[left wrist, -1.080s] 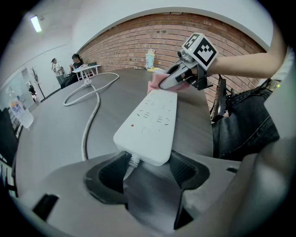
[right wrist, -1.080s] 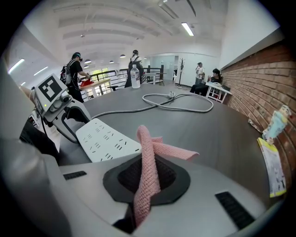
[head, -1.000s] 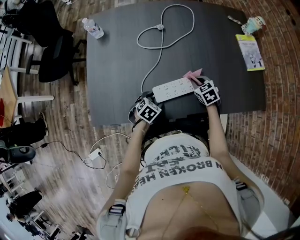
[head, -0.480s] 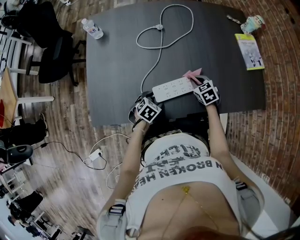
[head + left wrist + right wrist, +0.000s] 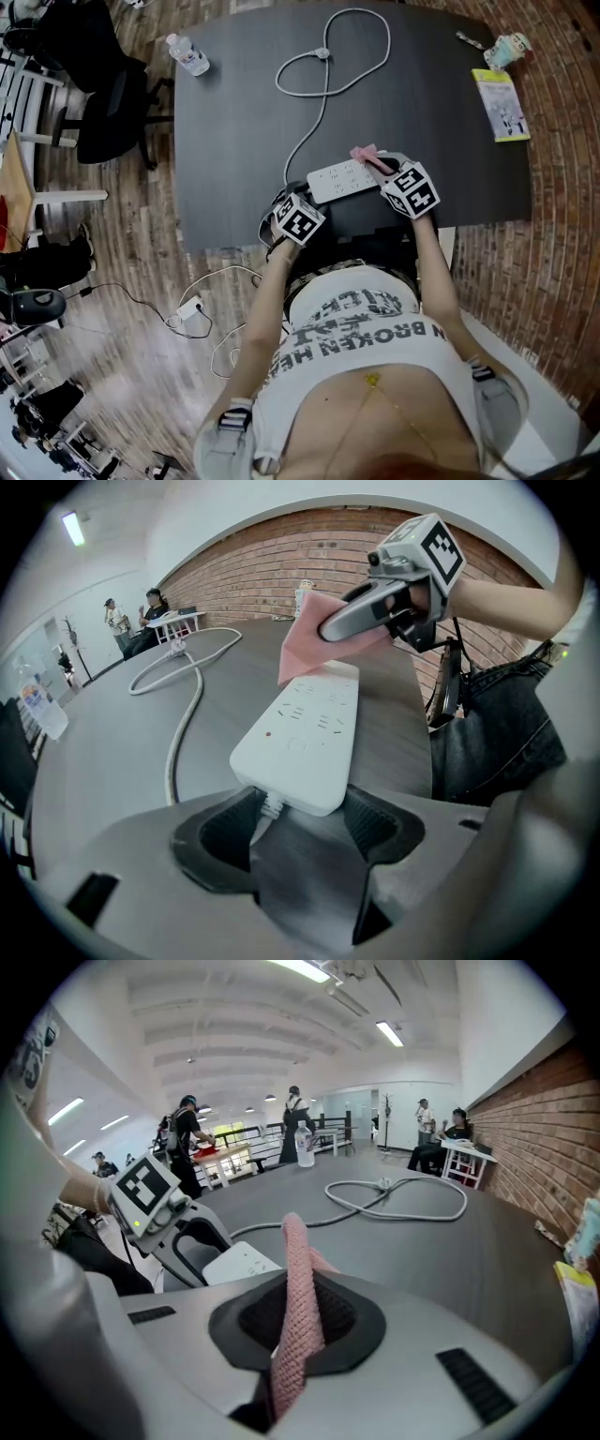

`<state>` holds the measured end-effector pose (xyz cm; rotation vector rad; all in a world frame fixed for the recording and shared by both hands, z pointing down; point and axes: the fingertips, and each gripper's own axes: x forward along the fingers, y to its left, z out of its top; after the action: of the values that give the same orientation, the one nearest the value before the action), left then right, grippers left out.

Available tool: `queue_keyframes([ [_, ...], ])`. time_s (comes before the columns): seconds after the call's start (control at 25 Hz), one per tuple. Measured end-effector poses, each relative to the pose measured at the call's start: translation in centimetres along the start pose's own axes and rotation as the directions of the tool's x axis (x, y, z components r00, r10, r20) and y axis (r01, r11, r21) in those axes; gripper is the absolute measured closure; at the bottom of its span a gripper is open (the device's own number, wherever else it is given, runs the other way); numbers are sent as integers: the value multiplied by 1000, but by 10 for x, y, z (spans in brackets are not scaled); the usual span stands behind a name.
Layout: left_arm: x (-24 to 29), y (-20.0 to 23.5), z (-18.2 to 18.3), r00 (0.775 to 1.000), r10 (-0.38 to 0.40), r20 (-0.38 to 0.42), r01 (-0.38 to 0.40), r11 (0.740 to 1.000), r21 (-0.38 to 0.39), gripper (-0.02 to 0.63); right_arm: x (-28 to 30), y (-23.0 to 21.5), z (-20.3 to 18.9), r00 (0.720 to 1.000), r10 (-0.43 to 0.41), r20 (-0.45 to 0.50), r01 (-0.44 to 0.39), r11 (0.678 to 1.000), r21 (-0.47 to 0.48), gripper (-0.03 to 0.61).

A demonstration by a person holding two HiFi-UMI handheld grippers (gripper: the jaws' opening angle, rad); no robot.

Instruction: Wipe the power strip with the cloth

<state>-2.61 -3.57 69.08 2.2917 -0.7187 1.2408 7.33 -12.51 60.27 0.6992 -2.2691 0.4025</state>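
A white power strip (image 5: 343,177) lies near the front edge of the dark table (image 5: 234,122), and its cord (image 5: 323,70) loops away toward the back. My left gripper (image 5: 296,197) is shut on the strip's cord end; in the left gripper view that end (image 5: 305,733) sits between the two pads of the left gripper (image 5: 300,822). My right gripper (image 5: 384,169) is shut on a pink cloth (image 5: 364,154), which rests on the strip's right part. The cloth (image 5: 298,1307) stands up between the jaws of the right gripper (image 5: 298,1321). In the left gripper view the cloth (image 5: 314,649) hangs onto the strip's far end.
A water bottle (image 5: 187,54) stands at the table's back left. A yellow booklet (image 5: 506,103) and a small figure (image 5: 511,45) are at the back right. An office chair (image 5: 103,103) stands left of the table. People are far off in the room.
My right gripper has slid the pink cloth leftward along the strip, from its right end toward the middle. The left gripper has stayed in place.
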Motion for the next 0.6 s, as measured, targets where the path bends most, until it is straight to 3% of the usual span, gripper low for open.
queue_keyframes([
  [0.16,1,-1,0,1000,0,-1,0,1000,-1,339,4,38,19,989,147,16,-145,985,-95,561],
  [0.32,1,1,-1,1000,7,0,-7,1000,1,339,14,82,25,951,307,-37,-309,936,-171,561],
  [0.6,1,3,-3,1000,13,-4,-13,1000,-3,339,35,136,10,878,447,-170,-476,851,-223,561],
])
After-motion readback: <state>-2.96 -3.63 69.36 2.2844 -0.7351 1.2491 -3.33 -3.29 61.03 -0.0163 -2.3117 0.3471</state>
